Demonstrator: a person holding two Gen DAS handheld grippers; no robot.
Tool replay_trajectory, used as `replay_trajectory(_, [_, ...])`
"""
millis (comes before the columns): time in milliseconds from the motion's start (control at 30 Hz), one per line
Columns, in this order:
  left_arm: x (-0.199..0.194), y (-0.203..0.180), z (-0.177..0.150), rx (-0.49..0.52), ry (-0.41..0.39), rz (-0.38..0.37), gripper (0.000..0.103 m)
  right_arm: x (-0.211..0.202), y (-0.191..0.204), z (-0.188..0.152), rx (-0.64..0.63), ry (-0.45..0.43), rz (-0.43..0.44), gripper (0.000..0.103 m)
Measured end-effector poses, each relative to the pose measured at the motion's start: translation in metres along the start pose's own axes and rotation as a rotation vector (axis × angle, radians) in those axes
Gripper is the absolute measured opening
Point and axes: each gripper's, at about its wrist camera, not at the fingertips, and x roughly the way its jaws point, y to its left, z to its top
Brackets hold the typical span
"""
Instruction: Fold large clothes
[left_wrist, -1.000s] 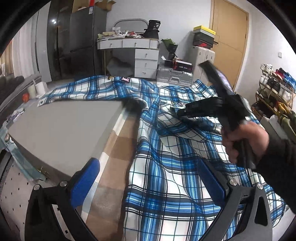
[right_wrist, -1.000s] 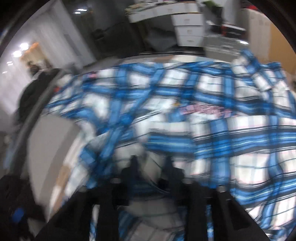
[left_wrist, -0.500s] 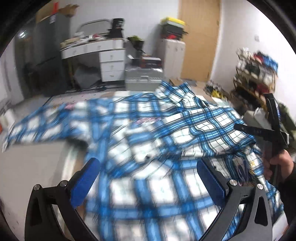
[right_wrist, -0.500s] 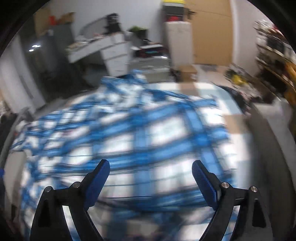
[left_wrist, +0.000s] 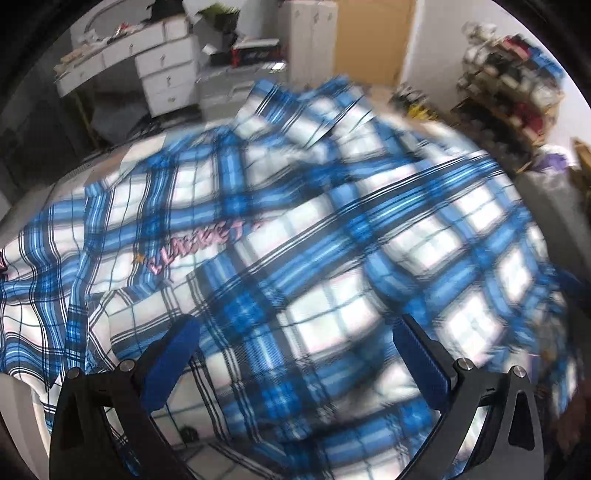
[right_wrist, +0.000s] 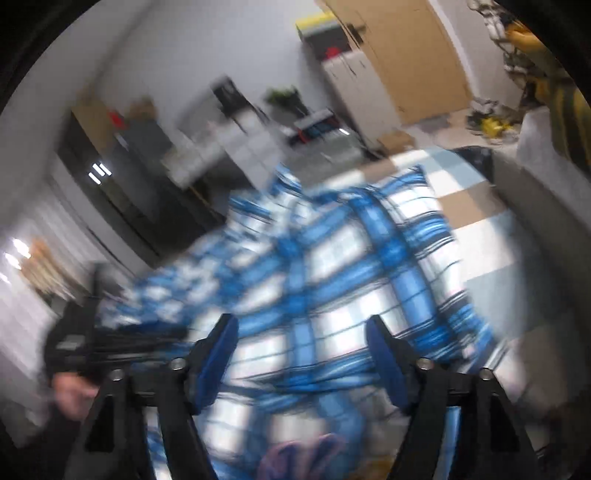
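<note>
Here, through the left wrist camera, we see the blue-and-white plaid cotton shirt (left_wrist: 295, 240) spread rumpled beneath our left gripper (left_wrist: 295, 354), its 2 blue-padded fingers (left_wrist: 173, 358) splayed apart, grasping nothing. Through the right wrist camera, our right gripper (right_wrist: 301, 362) likewise gapes over the blurred shirt (right_wrist: 332, 277); the white drawer unit's (left_wrist: 166, 74) contents are hidden.

Domestic room, a lived-in home: white drawer unit (left_wrist: 168, 79) beyond the jaws to the left, wooden door (left_wrist: 373, 35) ahead, crowded shoe rack (left_wrist: 513, 96) far right (contents blurred).
</note>
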Motion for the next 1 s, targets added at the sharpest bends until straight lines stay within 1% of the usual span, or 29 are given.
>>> replay_trajectory(33, [0.007,0.002,-0.001,-0.01,0.024,0.001,0.102,-0.003,-0.001,-0.006,0.009,-0.032,0.037,0.078])
replay_trajectory(67, [0.013,0.007,-0.004,-0.021,0.045,0.026,0.102,-0.004,0.0,-0.01,0.008,-0.06,0.061,0.079])
replay_trajectory(100, [0.017,0.01,-0.006,-0.016,0.045,0.073,0.102,-0.004,0.001,-0.013,-0.001,-0.075,0.078,0.081])
replay_trajectory(167, [0.016,0.012,-0.007,0.01,0.031,0.07,0.102,-0.002,-0.004,-0.014,0.023,-0.07,0.089,0.081])
replay_trajectory(200, [0.016,0.015,-0.007,0.012,0.035,0.088,0.102,-0.004,-0.005,-0.013,0.043,-0.065,0.105,0.081])
replay_trajectory(233, [0.014,0.021,-0.006,-0.005,0.043,0.121,0.102,-0.001,-0.009,-0.012,0.07,-0.058,0.134,0.081])
replay_trajectory(267, [0.013,0.027,-0.004,-0.025,0.05,0.167,0.102,0.001,-0.011,-0.012,0.082,-0.05,0.137,0.082])
replay_trajectory(300, [0.01,0.031,-0.002,-0.036,0.043,0.191,0.102,0.003,-0.013,-0.012,0.089,-0.041,0.132,0.082])
replay_trajectory(367, [-0.007,0.036,0.0,-0.036,-0.018,0.151,0.102,0.005,-0.017,-0.012,0.103,-0.036,0.136,0.082])
replay_trajectory(433, [-0.022,0.028,0.001,-0.015,-0.077,0.122,0.102,0.005,-0.017,-0.012,0.109,-0.034,0.139,0.082])
replay_trajectory(467, [-0.028,0.022,0.001,0.009,-0.109,0.095,0.102,0.005,-0.017,-0.013,0.108,-0.033,0.142,0.082])
replay_trajectory(533, [-0.028,0.006,0.002,0.071,-0.131,0.045,0.102,0.003,-0.016,-0.014,0.103,-0.033,0.135,0.084])
replay_trajectory(567, [-0.027,0.003,0.002,0.091,-0.128,0.018,0.102,0.004,-0.016,-0.015,0.101,-0.033,0.135,0.084])
replay_trajectory(600, [-0.017,-0.002,0.001,0.123,-0.108,-0.022,0.102,0.004,-0.016,-0.015,0.101,-0.033,0.137,0.084])
replay_trajectory(667, [0.006,-0.002,0.003,0.099,-0.054,-0.004,0.102,0.004,-0.016,-0.015,0.1,-0.036,0.133,0.084])
replay_trajectory(733, [0.026,0.015,0.004,0.039,0.031,-0.039,0.101,0.004,-0.017,-0.016,0.104,-0.036,0.131,0.084])
replay_trajectory(767, [0.024,0.015,0.004,0.044,0.007,-0.033,0.1,0.004,-0.018,-0.016,0.105,-0.037,0.128,0.084])
replay_trajectory(800, [0.018,0.014,0.003,0.061,-0.002,-0.004,0.1,0.005,-0.019,-0.015,0.108,-0.036,0.128,0.085])
replay_trajectory(833, [0.012,0.016,0.003,0.055,0.002,0.007,0.1,0.005,-0.02,-0.015,0.112,-0.036,0.134,0.085])
replay_trajectory(867, [0.0,0.022,0.001,0.039,-0.015,0.006,0.1,0.006,-0.021,-0.015,0.116,-0.036,0.131,0.086])
replay_trajectory(933, [-0.031,0.041,-0.004,-0.019,-0.084,-0.003,0.1,0.007,-0.022,-0.015,0.117,-0.035,0.129,0.086])
replay_trajectory(1000, [-0.068,0.074,-0.014,-0.102,-0.142,0.028,0.1,0.007,-0.023,-0.015,0.121,-0.038,0.129,0.086])
